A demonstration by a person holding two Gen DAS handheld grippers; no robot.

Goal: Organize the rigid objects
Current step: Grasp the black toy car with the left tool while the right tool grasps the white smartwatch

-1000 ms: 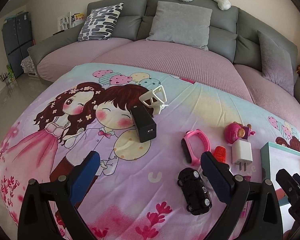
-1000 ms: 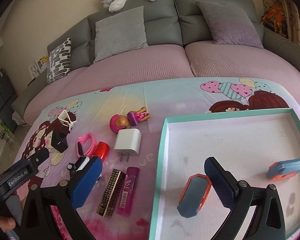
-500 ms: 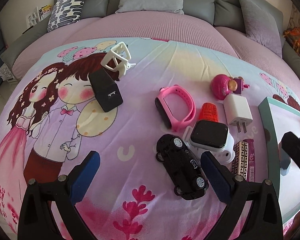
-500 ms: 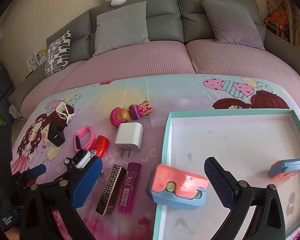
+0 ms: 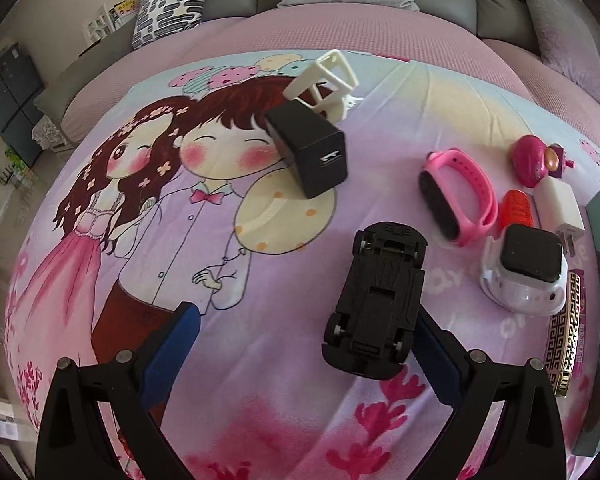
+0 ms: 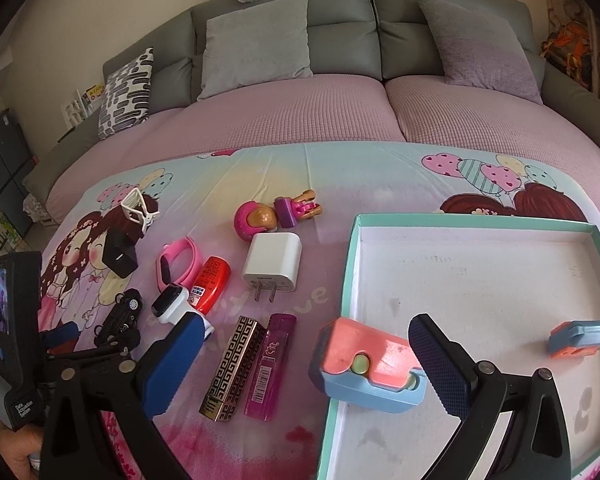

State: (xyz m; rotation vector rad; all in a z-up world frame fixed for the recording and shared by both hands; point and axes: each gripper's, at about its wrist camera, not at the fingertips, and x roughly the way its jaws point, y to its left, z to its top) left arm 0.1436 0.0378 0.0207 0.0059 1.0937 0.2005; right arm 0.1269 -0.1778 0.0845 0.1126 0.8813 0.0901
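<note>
My left gripper (image 5: 300,344) is open. A black toy car (image 5: 376,300) lies belly-up against its right finger (image 5: 436,360), wheels showing. My right gripper (image 6: 300,356) is open and empty. A pink-and-blue block (image 6: 368,364) rests tilted across the left rim of the teal tray (image 6: 348,276), just in front of the right gripper. A small blue-and-orange piece (image 6: 580,338) lies inside the tray at the right.
On the cartoon blanket lie a black charger (image 5: 308,156), a white clip (image 5: 324,80), a pink band (image 5: 456,196), a white smartwatch (image 5: 524,272), a red tube (image 6: 210,284), a white plug (image 6: 272,262), a doll (image 6: 268,216), a patterned case (image 6: 232,368) and a purple lighter (image 6: 270,364). A sofa stands behind.
The left gripper came down onto the toy car, which has flipped belly-up against its right finger. The pink-and-blue block has settled lower on the tray rim.
</note>
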